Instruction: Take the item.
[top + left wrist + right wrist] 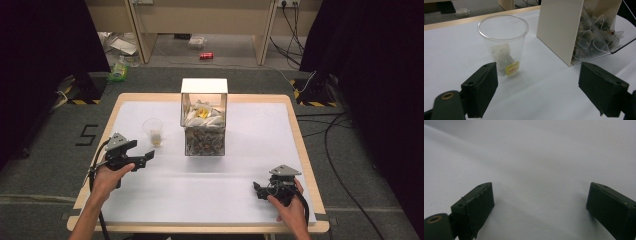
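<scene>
Table bare between both wide-spread claws.

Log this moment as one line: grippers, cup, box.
left gripper: open, facing cup | right gripper: open, over bare table | cup: upright, one tea bag inside | tea bag box: upright, untouched

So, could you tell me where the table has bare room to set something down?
The table is bare right of the tea bag box, and along the front between the left gripper and right gripper. It is crowded where the cup stands beside the box.
</scene>
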